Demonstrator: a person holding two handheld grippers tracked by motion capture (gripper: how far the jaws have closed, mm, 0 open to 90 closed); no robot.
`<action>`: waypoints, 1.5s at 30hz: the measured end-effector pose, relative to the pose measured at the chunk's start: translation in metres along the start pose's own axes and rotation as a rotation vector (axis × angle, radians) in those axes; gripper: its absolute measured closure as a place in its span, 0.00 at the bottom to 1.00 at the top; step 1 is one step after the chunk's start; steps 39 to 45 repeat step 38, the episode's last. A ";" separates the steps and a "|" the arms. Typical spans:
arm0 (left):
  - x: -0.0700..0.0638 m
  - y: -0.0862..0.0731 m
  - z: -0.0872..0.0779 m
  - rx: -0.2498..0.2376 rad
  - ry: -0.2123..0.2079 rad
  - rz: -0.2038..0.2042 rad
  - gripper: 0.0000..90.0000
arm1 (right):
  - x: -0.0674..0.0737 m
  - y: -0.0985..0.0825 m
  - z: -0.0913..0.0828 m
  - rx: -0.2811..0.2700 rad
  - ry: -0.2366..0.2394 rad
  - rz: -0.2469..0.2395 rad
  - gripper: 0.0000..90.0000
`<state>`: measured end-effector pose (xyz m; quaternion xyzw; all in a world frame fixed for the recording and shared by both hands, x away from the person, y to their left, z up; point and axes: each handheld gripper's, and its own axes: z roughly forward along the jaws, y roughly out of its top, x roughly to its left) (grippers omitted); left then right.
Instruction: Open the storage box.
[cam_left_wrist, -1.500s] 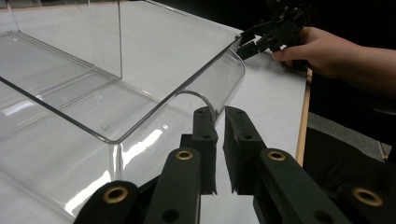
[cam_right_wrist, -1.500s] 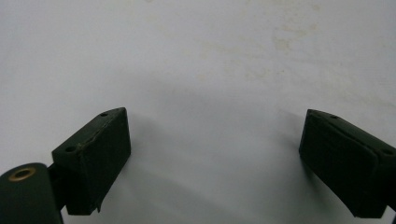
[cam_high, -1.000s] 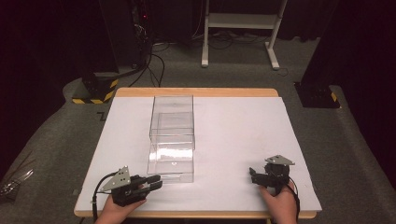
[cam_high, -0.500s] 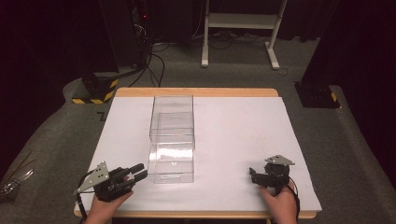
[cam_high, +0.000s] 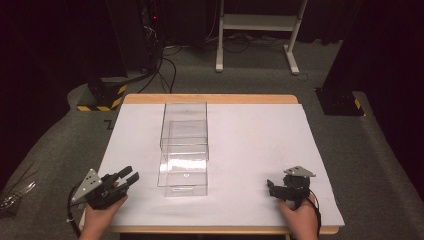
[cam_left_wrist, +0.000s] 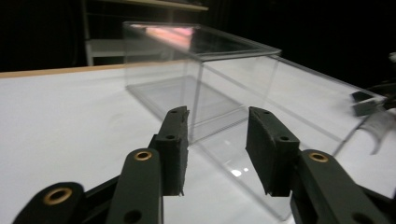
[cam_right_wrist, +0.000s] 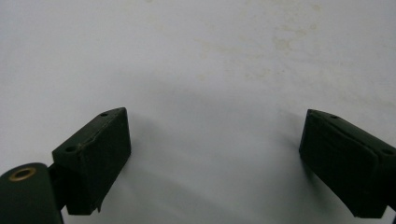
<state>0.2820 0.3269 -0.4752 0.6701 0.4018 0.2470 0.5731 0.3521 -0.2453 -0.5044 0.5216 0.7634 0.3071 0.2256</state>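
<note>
Clear acrylic, glossy and hard-edged: a long rectangular box lying lengthwise down the middle of the desk, slightly left of centre, its inner sleeve slid partly out toward the near edge. White matte sheet over the desk top, with a pale wooden rim visible at the far side. Dark grey carpet all round, a white metal stand beyond, and a yellow-and-black striped base at the far left.

Left claw held low at the near-left corner, tilted, pointing right and slightly away toward the box's near end but well apart from it; grey three-cornered plate facing up and left. Right claw at the near-right, gripped from behind by a hand, pointing left, close above the white sheet.

From the left claw view: ribbed black rubber pads with brass-ringed pivots, parted with a moderate gap and nothing between them, the box's corner seam straight ahead, reflections sliding across its top panel. From the right claw view: pads spread wide over bare white sheet faintly stained with yellowish marks, grasping nothing.
</note>
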 end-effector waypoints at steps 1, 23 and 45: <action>0.003 -0.002 0.000 0.012 0.021 0.001 0.63 | 0.000 0.000 0.000 0.000 0.000 0.000 0.10; 0.011 -0.022 0.045 0.487 0.261 0.046 0.28 | 0.000 0.000 0.000 0.000 0.000 0.000 0.10; 0.011 -0.022 0.045 0.485 0.259 0.033 0.29 | 0.000 0.000 0.000 0.000 0.000 0.000 0.10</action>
